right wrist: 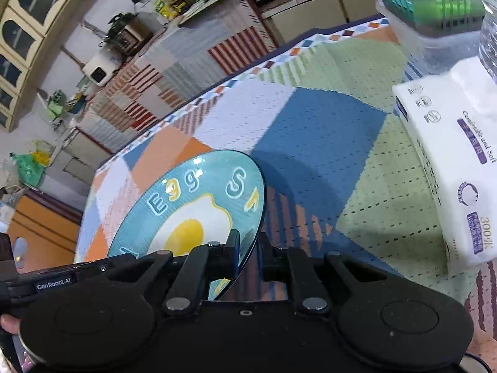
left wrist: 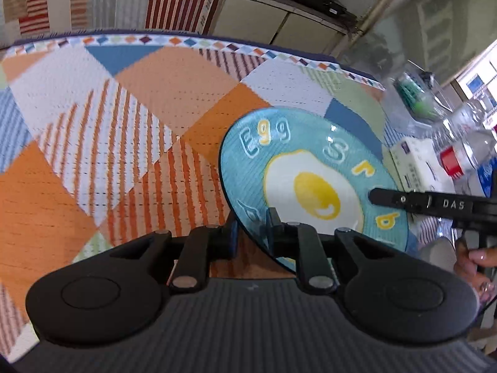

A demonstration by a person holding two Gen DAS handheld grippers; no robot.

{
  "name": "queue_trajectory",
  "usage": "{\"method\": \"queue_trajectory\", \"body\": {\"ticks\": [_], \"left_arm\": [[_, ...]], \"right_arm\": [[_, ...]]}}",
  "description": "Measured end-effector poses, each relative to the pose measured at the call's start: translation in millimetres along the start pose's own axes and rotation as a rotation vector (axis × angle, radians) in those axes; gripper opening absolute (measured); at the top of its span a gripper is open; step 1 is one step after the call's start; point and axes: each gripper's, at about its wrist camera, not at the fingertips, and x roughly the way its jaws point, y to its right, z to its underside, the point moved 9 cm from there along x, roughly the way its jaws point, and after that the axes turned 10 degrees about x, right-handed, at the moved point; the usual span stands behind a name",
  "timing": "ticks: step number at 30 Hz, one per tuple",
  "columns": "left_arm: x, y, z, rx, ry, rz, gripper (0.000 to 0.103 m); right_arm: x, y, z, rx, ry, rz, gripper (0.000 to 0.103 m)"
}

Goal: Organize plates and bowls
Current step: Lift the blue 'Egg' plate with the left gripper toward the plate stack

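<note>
Plate (left wrist: 313, 183), blue with a fried-egg print, hangs tilted above the patchwork tabletop (left wrist: 124, 124), its rim pinched on opposite sides by the narrow-set fingers of the left gripper (left wrist: 251, 233) and right gripper (right wrist: 248, 248). Two grips likely steady it for carrying. Both point steeply downward; a tissue pack (right wrist: 450, 161) lies right of the plate.

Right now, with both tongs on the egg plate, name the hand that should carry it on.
Either, probably. The left tongs and right tongs are both shut on the egg plate at opposite rims, so a shared carry looks steadier.
</note>
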Motion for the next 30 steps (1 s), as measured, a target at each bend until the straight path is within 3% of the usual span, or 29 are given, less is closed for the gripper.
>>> {"method": "queue_trajectory", "body": {"ticks": [7, 14, 18, 30], "left_arm": [[-54, 1, 8, -0.013, 0.019, 0.036, 0.016], [-128, 2, 21, -0.01, 0.072, 0.022, 0.015], [-164, 6, 38, 0.028, 0.092, -0.003, 0.015], [-215, 5, 99, -0.026, 0.113, -0.01, 0.016]], "right_arm": [[-38, -38, 14, -0.119, 0.027, -0.033, 0.017], [-76, -88, 48, -0.267, 0.038, -0.066, 0.019], [-99, -106, 73, -0.287, 0.057, -0.106, 0.02], [-134, -138, 134, -0.4, 0.046, -0.101, 0.021]]}}
